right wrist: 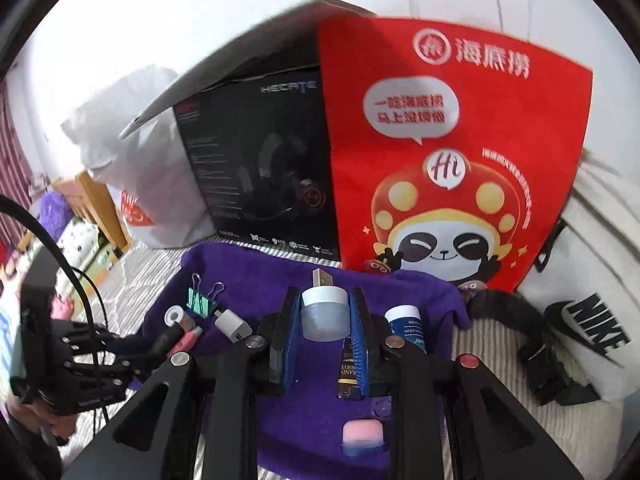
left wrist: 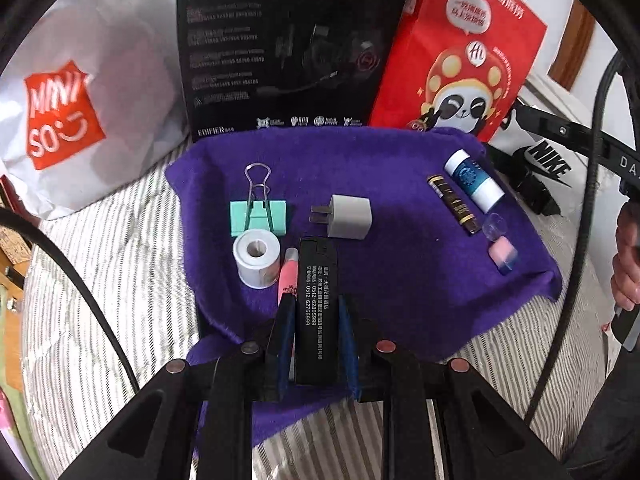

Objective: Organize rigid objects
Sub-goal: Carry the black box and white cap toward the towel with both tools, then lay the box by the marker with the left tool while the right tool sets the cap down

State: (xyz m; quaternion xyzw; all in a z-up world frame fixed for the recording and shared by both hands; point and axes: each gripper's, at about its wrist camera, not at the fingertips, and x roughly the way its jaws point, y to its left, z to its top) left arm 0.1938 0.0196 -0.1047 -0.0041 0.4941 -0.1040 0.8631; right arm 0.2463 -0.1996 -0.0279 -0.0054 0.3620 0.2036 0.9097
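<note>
You work over a purple cloth (left wrist: 400, 208) spread on striped bedding (left wrist: 100, 280), with a black box (left wrist: 280, 40) and a red bag (left wrist: 460, 48) standing behind. Your left gripper (left wrist: 316, 308) points steeply down, clamped on a black printed bar (left wrist: 318, 280) that hides part of a pink tube (left wrist: 287, 276). Your right gripper (right wrist: 325, 300) is clamped on a small frosted jar (right wrist: 325, 314); its view is motion-blurred.
</note>
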